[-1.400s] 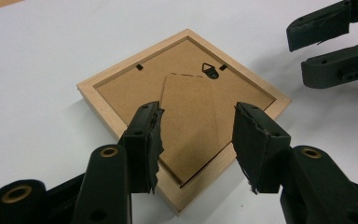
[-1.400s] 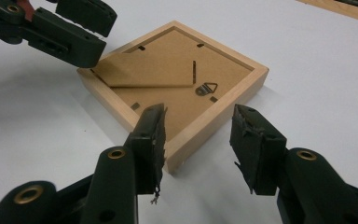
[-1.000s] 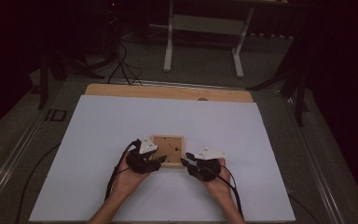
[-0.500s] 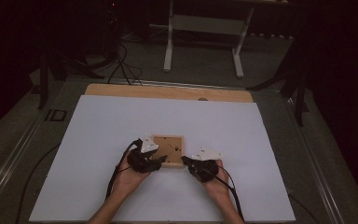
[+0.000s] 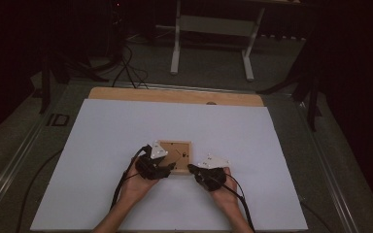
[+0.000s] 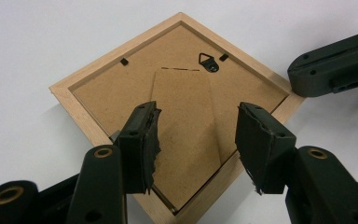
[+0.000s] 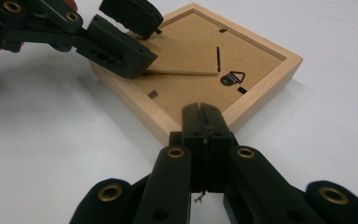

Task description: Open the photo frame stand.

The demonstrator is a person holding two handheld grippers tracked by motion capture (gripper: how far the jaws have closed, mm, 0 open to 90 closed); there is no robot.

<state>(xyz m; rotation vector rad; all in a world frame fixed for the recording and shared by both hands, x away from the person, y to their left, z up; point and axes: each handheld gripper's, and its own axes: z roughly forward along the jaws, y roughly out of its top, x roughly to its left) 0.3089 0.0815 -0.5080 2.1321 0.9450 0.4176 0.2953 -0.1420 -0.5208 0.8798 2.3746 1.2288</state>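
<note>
Claw on the left [image 6: 193, 140] hangs spread over the near corner of a small wooden picture frame [image 6: 121, 77], and its jaws have just been opening wider, with the frame's brown backing board [image 6: 186, 116] showing between them and neither pad pressing on it. That frame [image 5: 175, 156] lies face down on the white tabletop [image 5: 102, 141], near the person's edge, with a little black hanger [image 6: 209, 62] on its back. From the other side the right claw [image 7: 204, 116] is pressed together, jaws flat against each other with nothing between them, its tip right at the frame's [image 7: 261, 84] wooden edge. Both hands, the left [image 5: 135, 183] and the right [image 5: 226, 193], rest low on the tabletop behind their tools.
</note>
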